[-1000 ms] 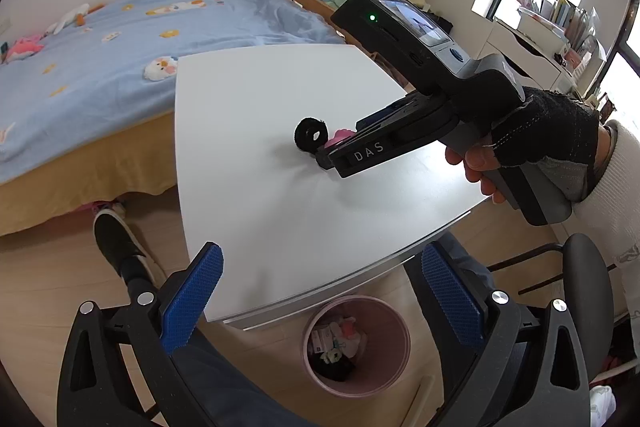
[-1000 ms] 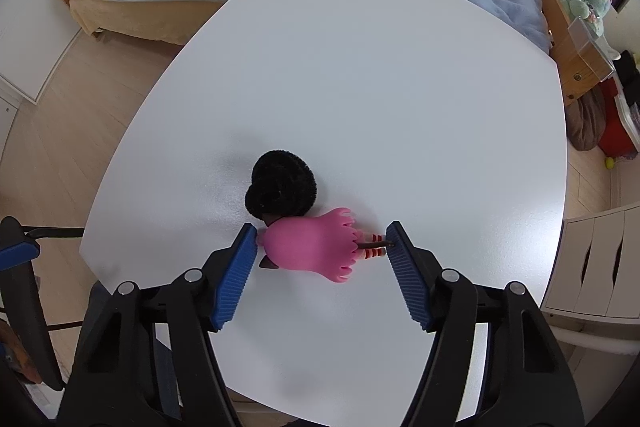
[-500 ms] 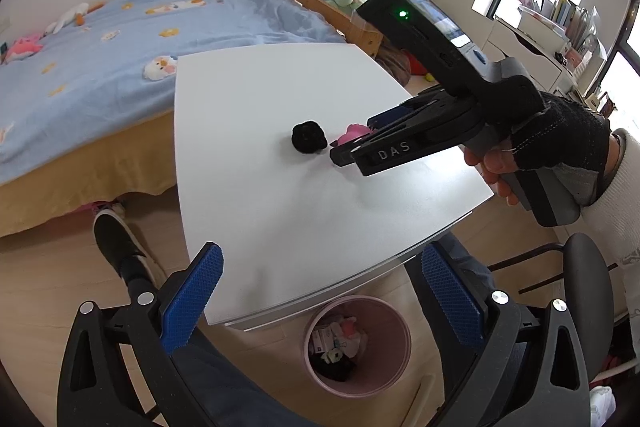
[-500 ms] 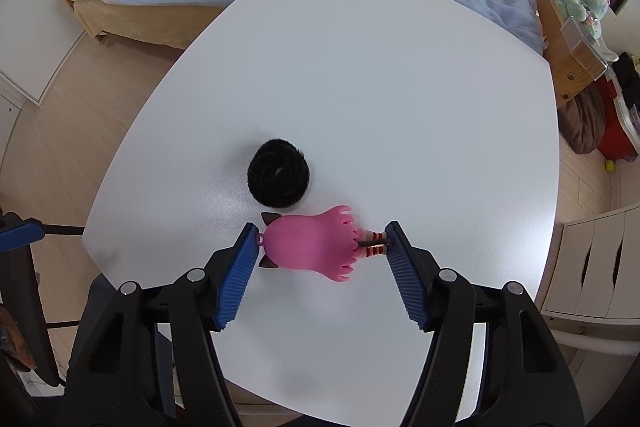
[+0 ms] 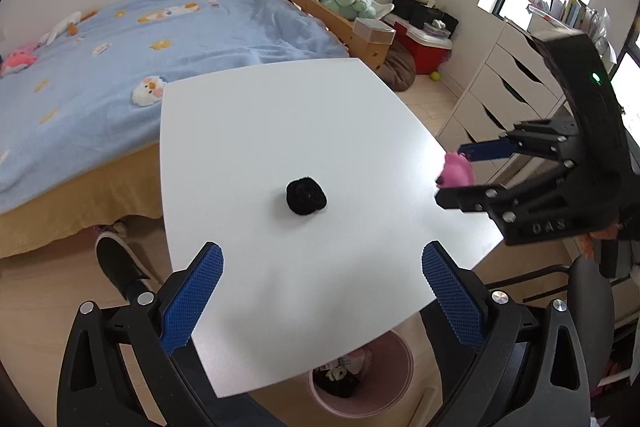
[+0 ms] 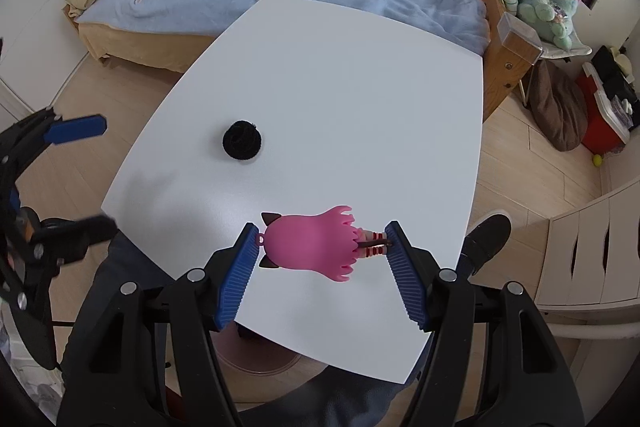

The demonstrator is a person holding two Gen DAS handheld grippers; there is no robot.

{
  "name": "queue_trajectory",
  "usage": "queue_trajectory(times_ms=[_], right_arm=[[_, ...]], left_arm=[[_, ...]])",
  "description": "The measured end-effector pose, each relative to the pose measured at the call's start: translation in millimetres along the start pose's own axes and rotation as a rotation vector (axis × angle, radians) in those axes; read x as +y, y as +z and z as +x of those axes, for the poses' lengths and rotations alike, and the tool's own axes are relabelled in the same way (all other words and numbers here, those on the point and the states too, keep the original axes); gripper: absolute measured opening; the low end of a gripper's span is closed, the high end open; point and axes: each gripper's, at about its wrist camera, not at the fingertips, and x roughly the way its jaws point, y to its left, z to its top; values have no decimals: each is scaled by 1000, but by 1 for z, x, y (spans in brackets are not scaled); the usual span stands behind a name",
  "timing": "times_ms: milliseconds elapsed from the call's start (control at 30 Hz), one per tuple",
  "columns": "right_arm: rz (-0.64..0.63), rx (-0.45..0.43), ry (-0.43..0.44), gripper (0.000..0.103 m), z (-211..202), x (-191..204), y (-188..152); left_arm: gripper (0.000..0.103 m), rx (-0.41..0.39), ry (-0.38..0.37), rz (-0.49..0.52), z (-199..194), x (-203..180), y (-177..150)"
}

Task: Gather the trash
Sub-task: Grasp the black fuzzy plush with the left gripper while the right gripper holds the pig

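My right gripper (image 6: 320,259) is shut on a pink toy figure (image 6: 316,247) and holds it in the air above the near edge of the white table (image 6: 360,75). In the left wrist view the right gripper (image 5: 460,173) with the pink toy (image 5: 458,171) is off the table's right side. A black fuzzy ring (image 5: 306,195) lies on the table; it also shows in the right wrist view (image 6: 242,140). My left gripper (image 5: 320,291) is open and empty above the table's near edge. A pink trash bin (image 5: 360,375) with trash in it stands on the floor under the near edge.
A bed with a blue blanket (image 5: 140,39) stands behind the table. White drawers (image 5: 512,83) are at the right. A black chair (image 5: 588,291) is by the table's right corner. A foot in a black shoe (image 5: 120,263) rests on the floor at left.
My right gripper has lifted the pink toy off the table and drawn it back to the right, away from the black ring. My left gripper has moved forward over the table edge.
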Motion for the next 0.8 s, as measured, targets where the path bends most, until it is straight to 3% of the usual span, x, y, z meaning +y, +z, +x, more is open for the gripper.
queue_trajectory(times_ms=[267, 567, 800], right_arm=[[22, -8, -6, 64, -12, -19, -16], [38, -8, -7, 64, -17, -31, -25], [39, -5, -1, 64, -14, -32, -26]], left_arm=[[96, 110, 33, -54, 45, 8, 35], [95, 213, 113, -80, 88, 13, 42], [59, 239, 106, -71, 102, 6, 43]])
